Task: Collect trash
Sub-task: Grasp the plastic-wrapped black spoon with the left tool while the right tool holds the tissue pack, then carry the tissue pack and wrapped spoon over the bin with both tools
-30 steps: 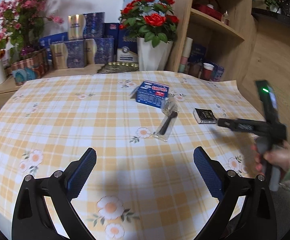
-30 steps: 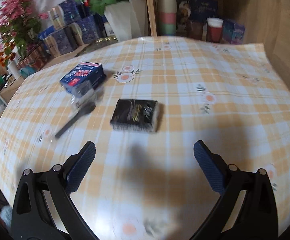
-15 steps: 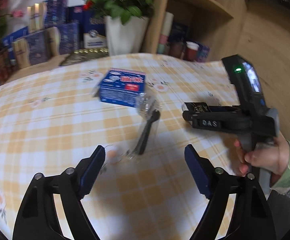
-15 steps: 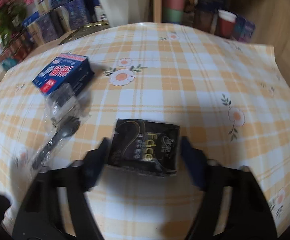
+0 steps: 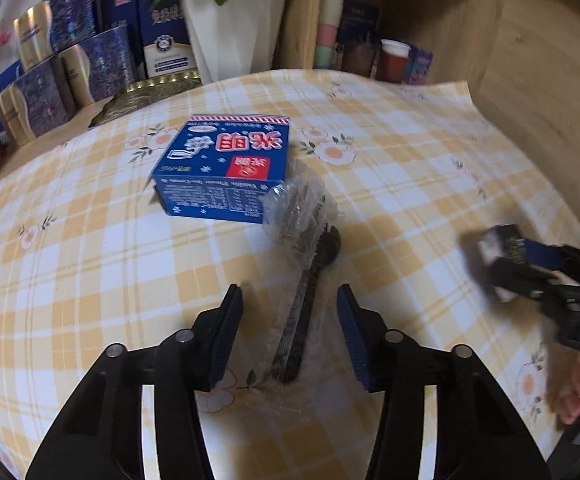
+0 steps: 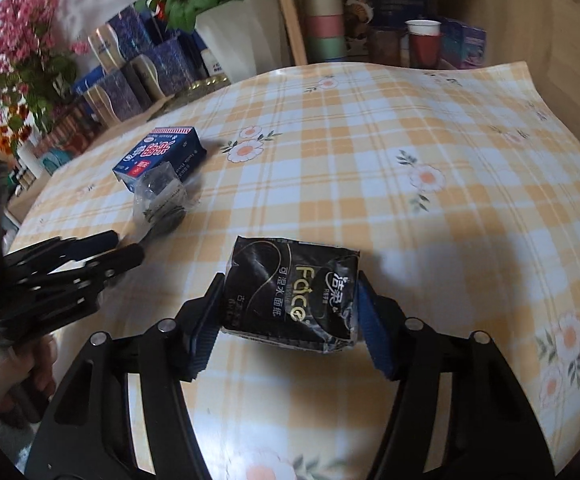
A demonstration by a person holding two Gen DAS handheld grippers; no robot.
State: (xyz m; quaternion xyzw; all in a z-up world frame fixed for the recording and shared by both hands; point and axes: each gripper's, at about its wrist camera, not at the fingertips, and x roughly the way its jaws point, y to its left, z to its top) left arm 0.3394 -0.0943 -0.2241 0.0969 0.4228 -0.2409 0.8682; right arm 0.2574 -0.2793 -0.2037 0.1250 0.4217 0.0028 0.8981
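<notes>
My right gripper [image 6: 290, 316] is clamped on the black tissue pack [image 6: 294, 292], pads pressing both short sides, jaws closing a bit more; the pack looks lifted just off the tabletop [image 6: 430, 248], likely so I can carry it off. My left gripper [image 5: 287, 332] is half open and closing around the black plastic spoon in its clear wrapper [image 5: 302, 276]; pads not touching yet, handle lies between them lengthwise for an easy pinch. Beyond the spoon's bowl, the blue box [image 5: 225, 168] lies flat, wrapper end against it, uncollected. Farther back: white flowerpot [image 5: 229, 28], wooden shelf [image 5: 410, 12].
</notes>
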